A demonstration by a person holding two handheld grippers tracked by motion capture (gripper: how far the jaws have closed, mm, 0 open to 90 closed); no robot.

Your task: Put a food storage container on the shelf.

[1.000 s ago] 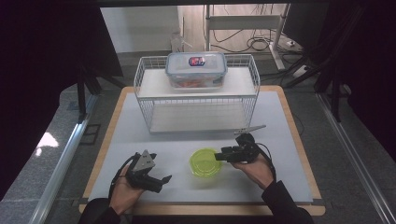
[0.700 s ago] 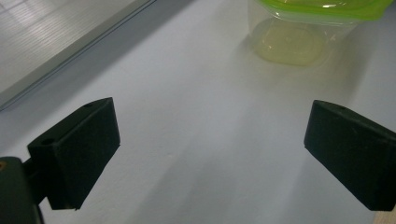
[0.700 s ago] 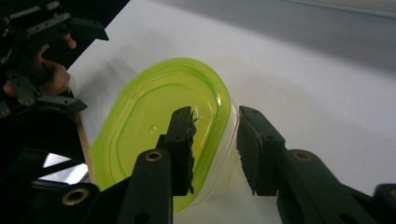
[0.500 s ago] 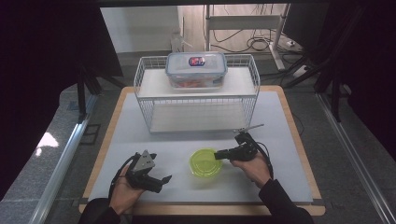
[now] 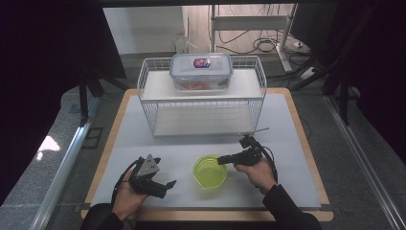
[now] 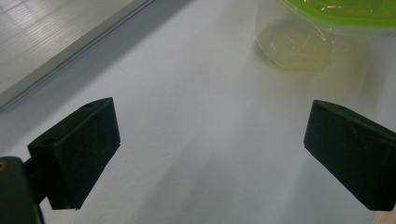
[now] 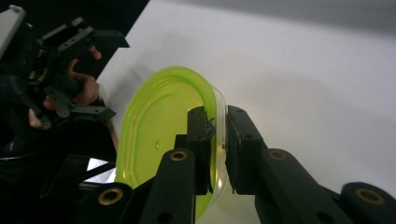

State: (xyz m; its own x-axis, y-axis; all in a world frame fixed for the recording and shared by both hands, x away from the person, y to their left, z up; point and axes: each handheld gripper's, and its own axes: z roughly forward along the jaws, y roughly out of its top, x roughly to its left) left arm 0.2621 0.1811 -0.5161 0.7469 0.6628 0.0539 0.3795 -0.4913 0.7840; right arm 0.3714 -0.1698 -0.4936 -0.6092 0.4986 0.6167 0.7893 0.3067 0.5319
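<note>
A lime-green plastic container (image 5: 209,170) stands on the white mat near the front edge. My right gripper (image 5: 221,160) comes in from its right. Its jaws have just been closing and now pinch the container's (image 7: 159,130) right rim, one jaw inside and one outside, in the right gripper (image 7: 217,116) view. My left gripper (image 5: 165,184) rests low over the mat to the left of the container, apart from it. Its jaws stand wide open with nothing between them in the left gripper (image 6: 210,130) view, where the container (image 6: 327,18) lies ahead to the right.
A white wire rack (image 5: 201,103) stands at the back of the mat (image 5: 287,139). On its top shelf sits a clear lidded food box (image 5: 201,72). The table's wooden border (image 5: 306,139) runs round the mat, with dark floor beyond.
The right gripper's jaws have drawn together onto the green container's rim. The left gripper and the container have stayed where they were.
</note>
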